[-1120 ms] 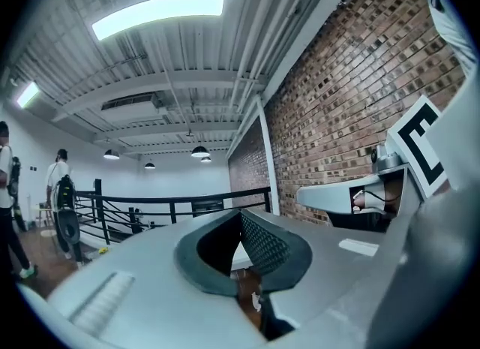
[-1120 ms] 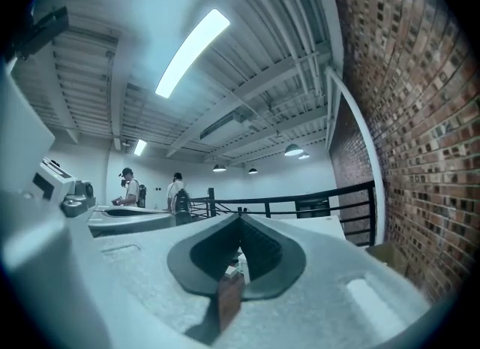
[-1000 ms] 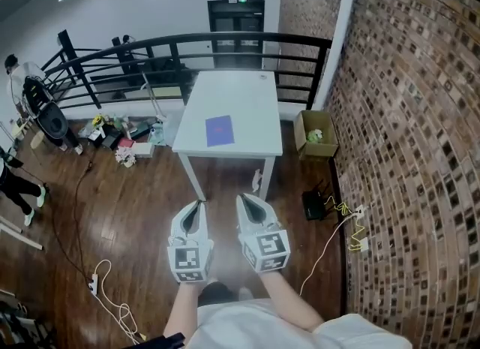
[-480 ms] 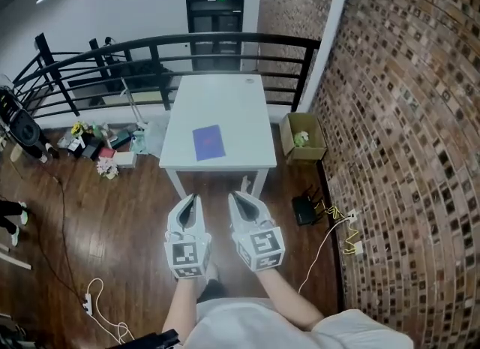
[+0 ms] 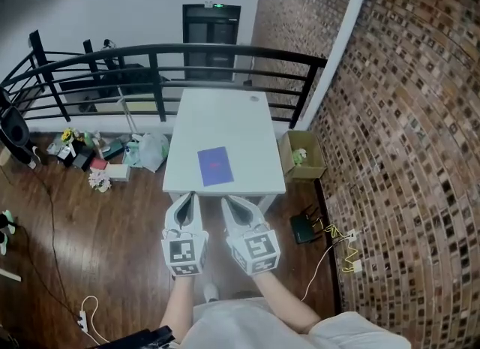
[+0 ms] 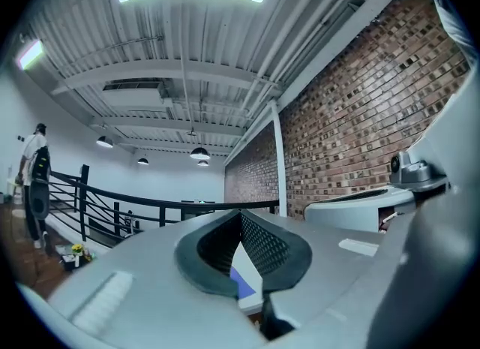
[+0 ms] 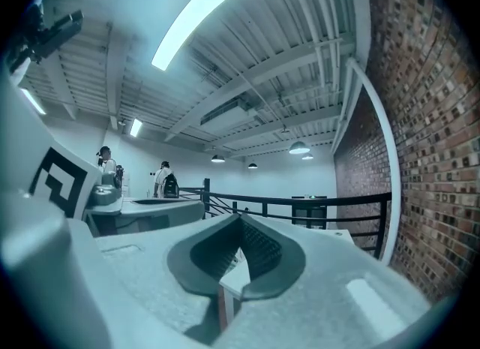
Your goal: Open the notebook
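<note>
A closed purple notebook [image 5: 215,166] lies flat near the front edge of a white table [image 5: 225,118]. Both grippers are held level, side by side, just short of that edge, and nothing is between their jaws. My left gripper [image 5: 187,197] is shut, its tips meeting in a point. My right gripper [image 5: 227,201] is shut as well. In the left gripper view, a strip of the notebook [image 6: 241,287] on the table [image 6: 245,267] shows through the gap behind the left gripper's closed tips [image 6: 241,212]. The right gripper view shows the table's corner [image 7: 234,279] below the right gripper's tips [image 7: 240,216].
A black railing [image 5: 172,58] runs behind the table. A brick wall [image 5: 405,130] stands at the right. An open cardboard box [image 5: 302,154] sits on the floor right of the table; bags and clutter [image 5: 97,156] lie left. A black device and cables [image 5: 304,227] lie at right.
The table and notebook have come closer. Both grippers have moved forward together, from well back on the wooden floor up to the table's front edge. Their jaws stayed shut.
</note>
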The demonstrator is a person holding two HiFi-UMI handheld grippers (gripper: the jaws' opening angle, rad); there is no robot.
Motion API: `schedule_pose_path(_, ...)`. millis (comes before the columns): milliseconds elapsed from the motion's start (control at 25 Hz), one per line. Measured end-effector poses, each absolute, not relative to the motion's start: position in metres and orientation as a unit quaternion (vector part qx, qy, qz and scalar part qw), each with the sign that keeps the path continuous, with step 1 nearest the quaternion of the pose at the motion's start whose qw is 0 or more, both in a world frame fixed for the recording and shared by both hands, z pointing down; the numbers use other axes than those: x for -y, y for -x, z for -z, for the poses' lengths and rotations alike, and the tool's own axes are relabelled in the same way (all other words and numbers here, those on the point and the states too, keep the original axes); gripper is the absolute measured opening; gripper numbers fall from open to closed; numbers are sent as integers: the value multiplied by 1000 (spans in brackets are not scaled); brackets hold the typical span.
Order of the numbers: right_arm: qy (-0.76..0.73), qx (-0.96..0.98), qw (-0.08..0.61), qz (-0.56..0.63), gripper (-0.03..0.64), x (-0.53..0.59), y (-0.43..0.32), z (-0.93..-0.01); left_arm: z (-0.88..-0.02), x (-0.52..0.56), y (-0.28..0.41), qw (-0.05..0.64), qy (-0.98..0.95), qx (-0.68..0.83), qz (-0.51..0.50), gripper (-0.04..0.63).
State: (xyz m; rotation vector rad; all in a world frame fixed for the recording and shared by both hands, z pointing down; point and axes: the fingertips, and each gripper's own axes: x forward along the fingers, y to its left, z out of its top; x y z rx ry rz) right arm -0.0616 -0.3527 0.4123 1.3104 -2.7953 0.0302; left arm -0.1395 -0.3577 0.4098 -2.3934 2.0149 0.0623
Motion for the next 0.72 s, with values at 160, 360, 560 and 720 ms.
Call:
schedule_pose_path(160,-410,910,7,-57,-9,373,78,-414,-405,383,164,-46,762,-642,-70,17)
schedule_pose_path(360,-394,912,-14,-115,-9,421,81,-422,-402,426,164,-41,761,-644,-69,17)
schedule_pose_path(560,-392,913,-18,-110,-9,499,76,-426,-409,495,163,-35,750,-659,-47,17)
schedule_pose_path(720,-393,913,-22,-107,-9,569,61,-418,-389,554,151,-7,748,-663,-43,18)
